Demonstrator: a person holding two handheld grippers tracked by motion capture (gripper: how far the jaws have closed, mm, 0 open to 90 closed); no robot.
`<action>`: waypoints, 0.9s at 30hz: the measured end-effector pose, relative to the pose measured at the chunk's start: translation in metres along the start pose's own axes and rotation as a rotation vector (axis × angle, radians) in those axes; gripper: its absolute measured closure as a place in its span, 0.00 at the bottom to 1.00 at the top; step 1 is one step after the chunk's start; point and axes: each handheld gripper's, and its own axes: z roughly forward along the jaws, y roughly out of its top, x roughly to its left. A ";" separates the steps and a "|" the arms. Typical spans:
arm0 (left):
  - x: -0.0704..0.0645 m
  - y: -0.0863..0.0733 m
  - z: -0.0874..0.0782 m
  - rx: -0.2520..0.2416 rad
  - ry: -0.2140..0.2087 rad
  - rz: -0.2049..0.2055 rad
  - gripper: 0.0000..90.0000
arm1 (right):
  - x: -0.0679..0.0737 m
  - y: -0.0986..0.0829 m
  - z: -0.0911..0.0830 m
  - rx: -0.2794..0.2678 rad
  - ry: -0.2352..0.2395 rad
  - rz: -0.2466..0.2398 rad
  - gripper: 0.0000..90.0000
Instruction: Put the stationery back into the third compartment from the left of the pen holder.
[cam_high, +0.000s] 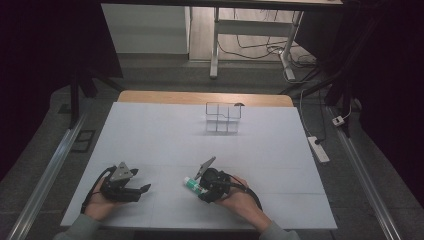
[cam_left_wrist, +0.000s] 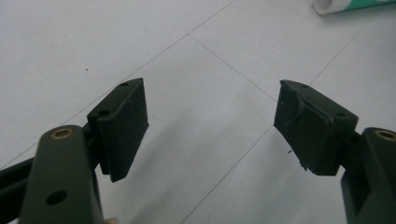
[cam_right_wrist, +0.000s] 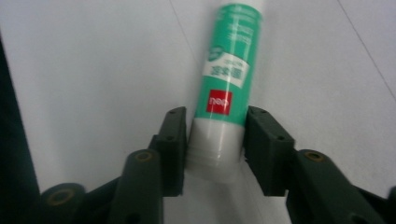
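R gripper (cam_right_wrist: 215, 140) has its jaws closed on the white end of a green-and-white glue stick (cam_right_wrist: 226, 74); both pads touch its sides. The stick lies on the white table (cam_high: 165, 135) and points straight out ahead of the jaws, green label w/ a red patch just past the pads. L gripper (cam_left_wrist: 210, 126) is spread wide w/ nothing btwn the jaws, only bare table; the stick's tip sits well ahead & off to its right. A clear divided box (cam_high: 223, 118) stands far fwd of both.
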 end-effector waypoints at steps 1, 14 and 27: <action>0.000 0.000 0.000 -0.001 0.001 0.000 0.28 | 0.000 0.000 0.000 0.001 -0.005 0.003 0.70; -0.001 0.000 -0.001 -0.012 0.009 -0.001 0.28 | -0.005 -0.001 -0.020 -0.043 -0.007 0.013 0.72; -0.006 0.004 -0.003 -0.027 0.044 0.048 0.29 | -0.022 -0.008 -0.056 -0.151 0.003 0.053 0.72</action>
